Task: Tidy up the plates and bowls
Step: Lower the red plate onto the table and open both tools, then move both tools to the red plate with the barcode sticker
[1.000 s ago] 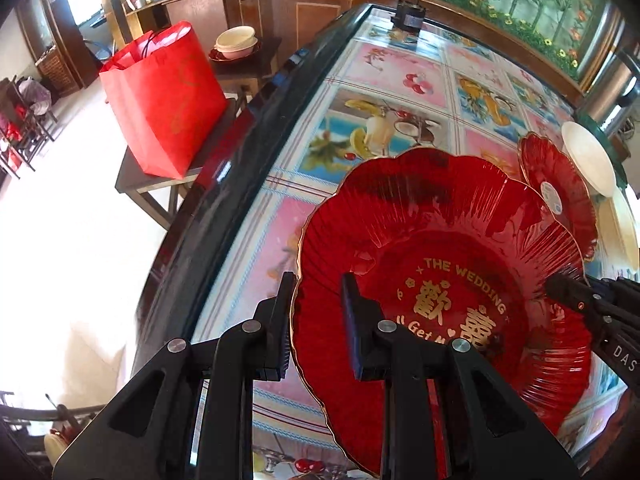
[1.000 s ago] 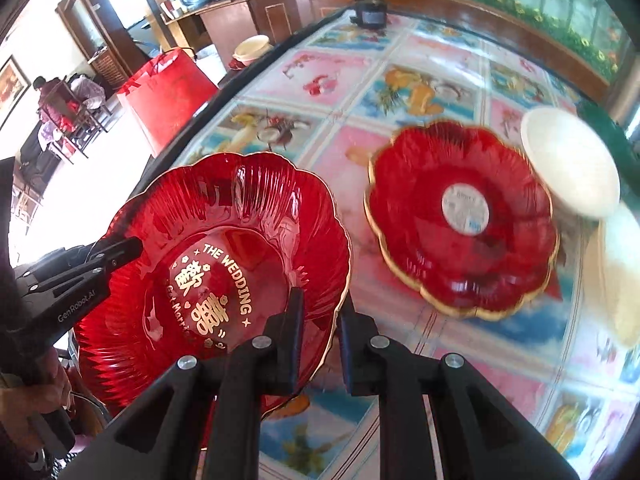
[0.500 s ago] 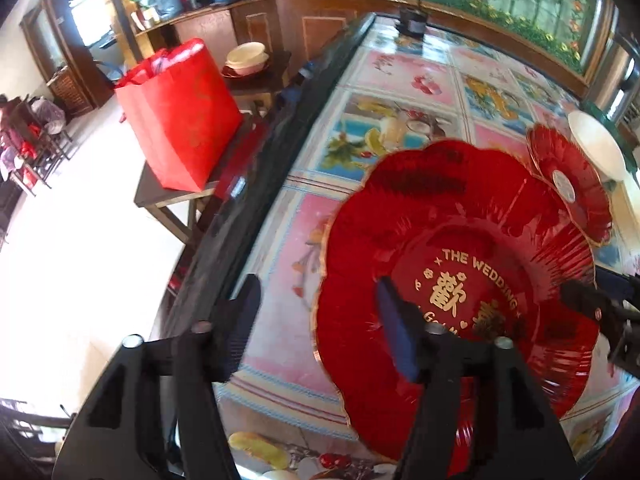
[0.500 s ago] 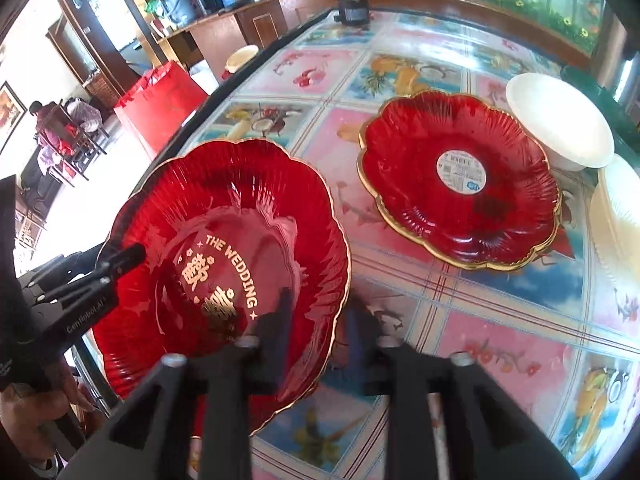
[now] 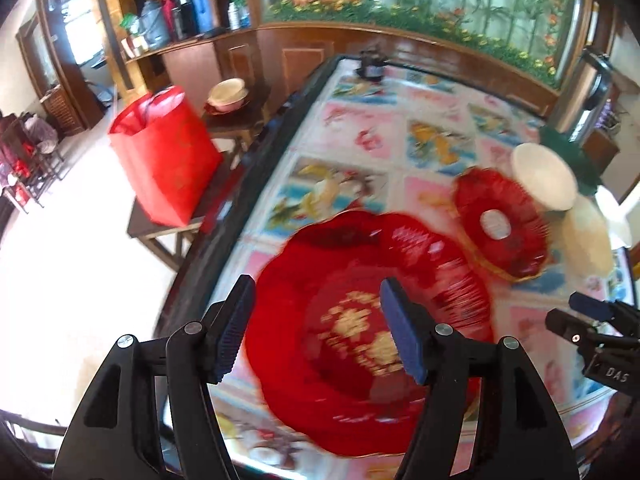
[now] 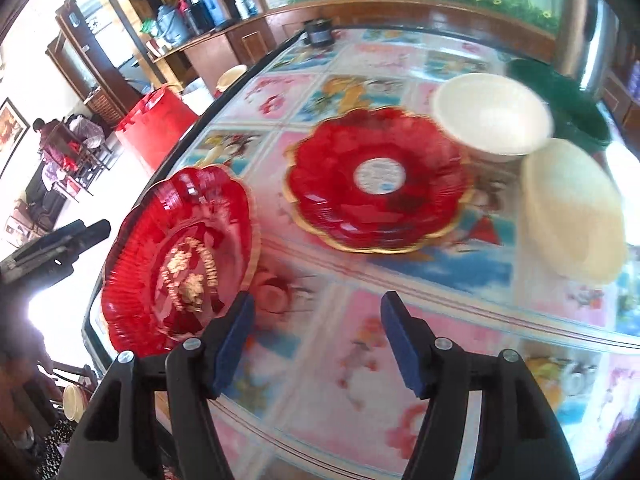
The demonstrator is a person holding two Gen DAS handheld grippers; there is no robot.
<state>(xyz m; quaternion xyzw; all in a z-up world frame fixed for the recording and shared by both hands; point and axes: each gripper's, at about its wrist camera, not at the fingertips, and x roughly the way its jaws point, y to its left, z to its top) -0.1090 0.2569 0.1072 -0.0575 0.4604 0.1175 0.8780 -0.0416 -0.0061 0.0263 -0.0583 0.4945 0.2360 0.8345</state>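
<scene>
Left wrist view: the left gripper (image 5: pixel 316 326) is seen with jaws spread wide, holding nothing, above the gold-lettered red plate (image 5: pixel 360 328), which lies flat on the table (image 5: pixel 360 120) near its edge. From the right wrist, the right gripper (image 6: pixel 316 340) is likewise parted and empty. A second red plate (image 6: pixel 378 178) with a label is set farther in, a white bowl (image 6: pixel 494 124) just beside it and a cream plate (image 6: pixel 572 208) near.

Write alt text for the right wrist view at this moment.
The open right claw hovers over a glass-topped table with fruit-print cloth, holding nothing. A red scalloped plate with gold lettering lies at the left edge, a second red gold-rimmed plate with a round sticker beyond it, and two cream bowls to the right.
</scene>
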